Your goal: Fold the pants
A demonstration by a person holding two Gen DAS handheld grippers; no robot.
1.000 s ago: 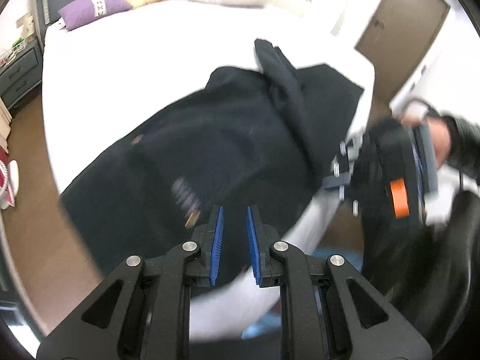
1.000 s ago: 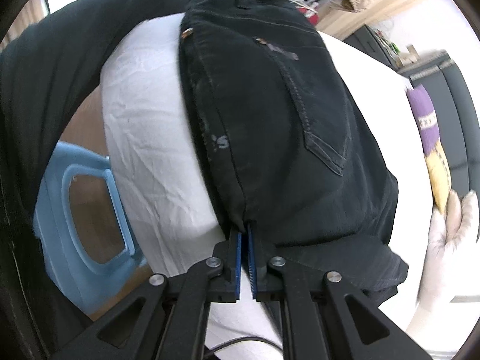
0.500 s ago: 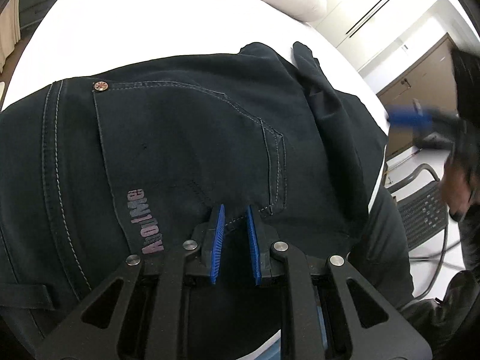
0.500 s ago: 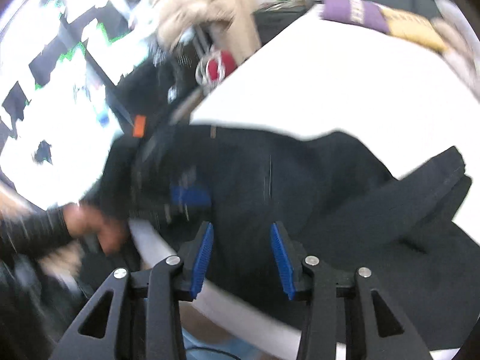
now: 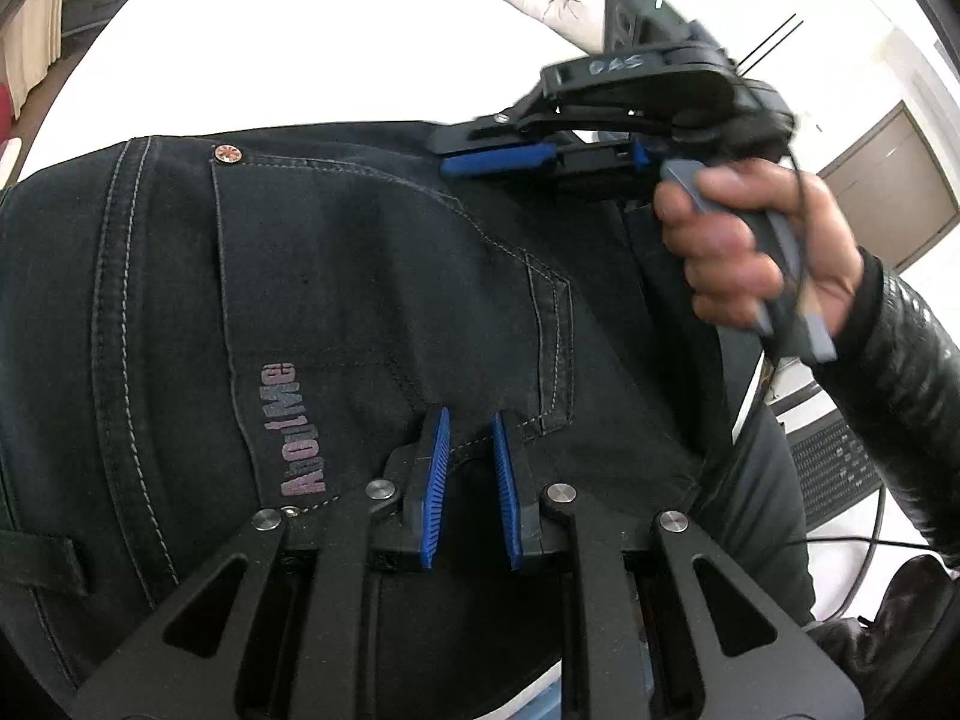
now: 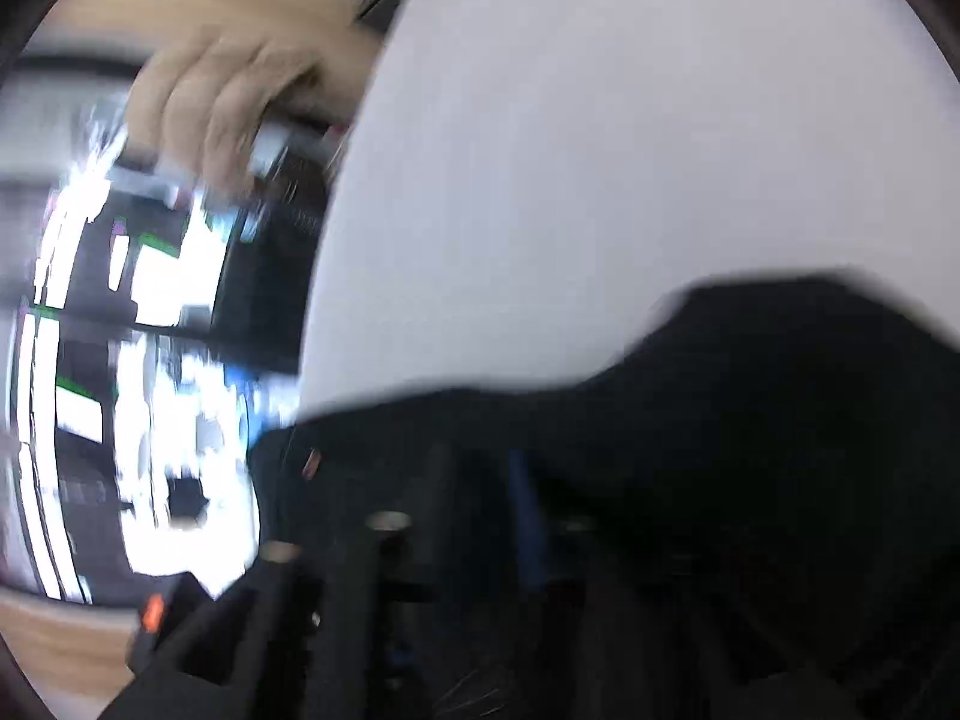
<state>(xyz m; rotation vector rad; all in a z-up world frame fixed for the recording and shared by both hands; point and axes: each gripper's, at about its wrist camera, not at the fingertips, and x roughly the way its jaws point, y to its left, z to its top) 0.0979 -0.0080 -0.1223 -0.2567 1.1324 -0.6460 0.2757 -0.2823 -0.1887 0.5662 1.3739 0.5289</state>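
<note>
The left gripper (image 5: 468, 462) pinches the black denim pants (image 5: 360, 276). The right gripper (image 5: 498, 159), jaws just snapped closed, may have missed the far fabric edge, spoiling the fold.

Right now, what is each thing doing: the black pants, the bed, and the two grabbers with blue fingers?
Black denim pants: lying flat on the bed, back pocket facing up.
White bed sheet: bare beyond the pants.
Left gripper: fingers nearly shut, low over the pants.
Right gripper: fingers just closed, at the pants' far edge; a grip cannot be told.
Right hand: squeezing the grey trigger.
</note>
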